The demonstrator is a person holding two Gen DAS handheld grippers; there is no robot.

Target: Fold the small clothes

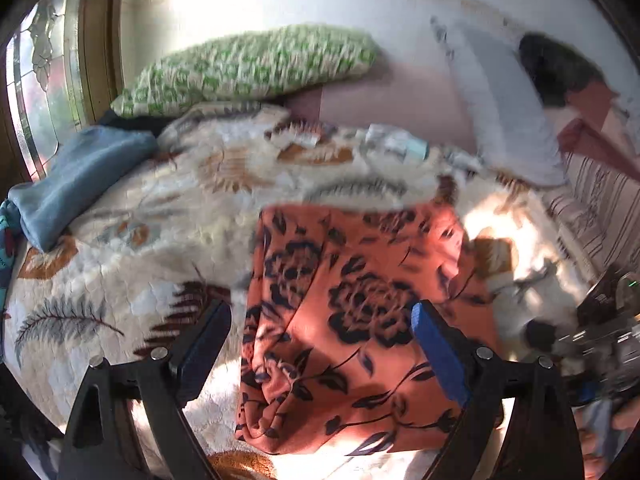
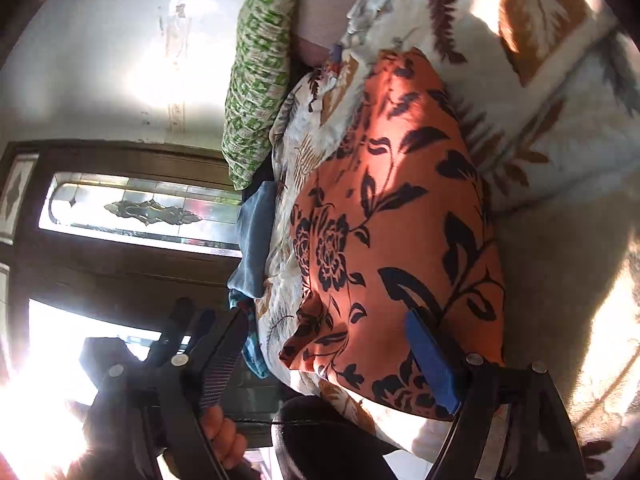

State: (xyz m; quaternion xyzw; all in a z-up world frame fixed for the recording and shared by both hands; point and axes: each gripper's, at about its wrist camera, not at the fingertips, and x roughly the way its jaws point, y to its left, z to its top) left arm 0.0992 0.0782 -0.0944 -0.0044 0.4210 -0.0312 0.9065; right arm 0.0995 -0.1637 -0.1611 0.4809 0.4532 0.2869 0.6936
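Observation:
An orange garment with a black flower print [image 1: 352, 320] lies folded on a cream leaf-patterned blanket [image 1: 132, 248]. My left gripper [image 1: 320, 344] is open just above the garment's near part, its blue-padded fingers [image 1: 436, 352] spread to either side and holding nothing. In the right wrist view, rolled sideways, the same garment [image 2: 400, 240] lies on the blanket [image 2: 552, 128]. My right gripper [image 2: 324, 344] is open beside the garment's near edge and holds nothing. The other gripper shows at the lower left of the right wrist view [image 2: 176, 340].
A folded blue garment [image 1: 76, 184] lies at the blanket's left edge. A green patterned pillow [image 1: 248, 68] and a white pillow [image 1: 504, 108] lie at the back by the wall. A window with patterned glass [image 2: 136, 212] stands beside the bed.

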